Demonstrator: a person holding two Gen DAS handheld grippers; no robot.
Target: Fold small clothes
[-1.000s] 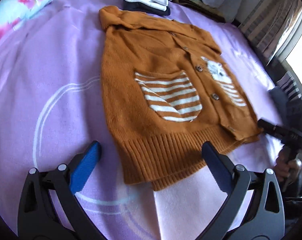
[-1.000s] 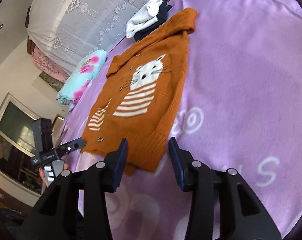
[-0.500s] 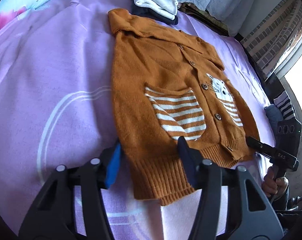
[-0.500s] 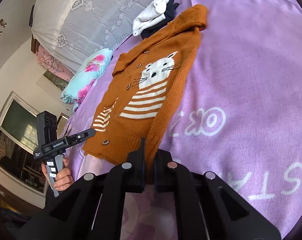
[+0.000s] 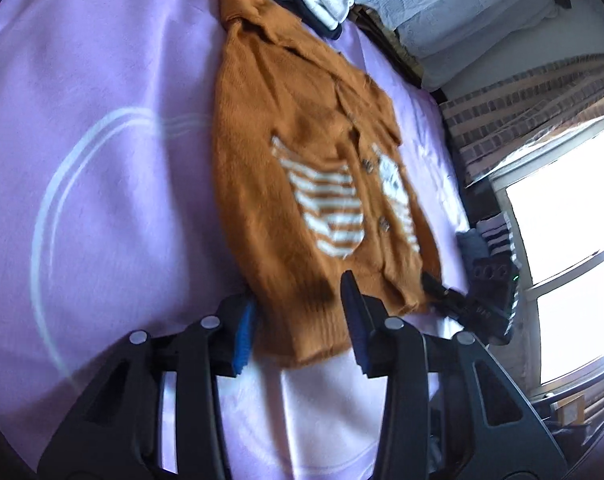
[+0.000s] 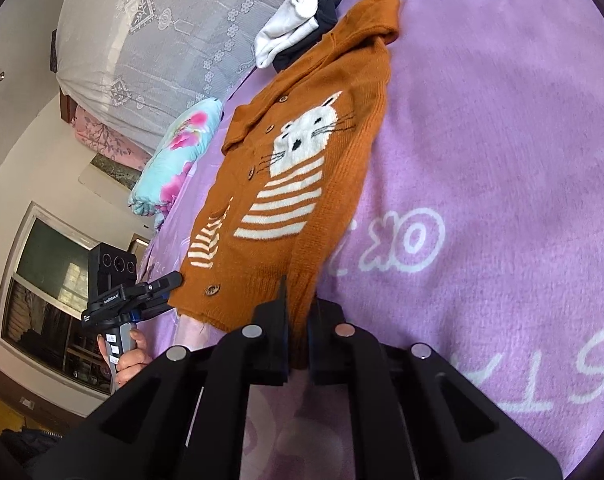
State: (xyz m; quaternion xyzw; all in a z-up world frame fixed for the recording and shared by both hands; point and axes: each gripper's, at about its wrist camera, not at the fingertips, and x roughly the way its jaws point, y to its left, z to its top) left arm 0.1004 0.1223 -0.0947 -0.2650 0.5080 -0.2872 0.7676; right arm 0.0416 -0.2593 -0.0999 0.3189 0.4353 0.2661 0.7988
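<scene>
Bedroom, purple blanket point(image 6: 502, 128) over the bed. Orange cardigan point(image 6: 302, 184) flat, face up, hem toward the near edge. Right gripper point(image 6: 297, 332) clamped on one hem corner; left gripper point(image 5: 297, 320) partly open, straddling the other, presumably for a lengthwise fold. Cat motif clear in right view only; left view blurred.

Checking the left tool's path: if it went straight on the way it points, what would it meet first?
The orange cardigan: its ribbed hem already sits between the left tool's open fingers.
</scene>
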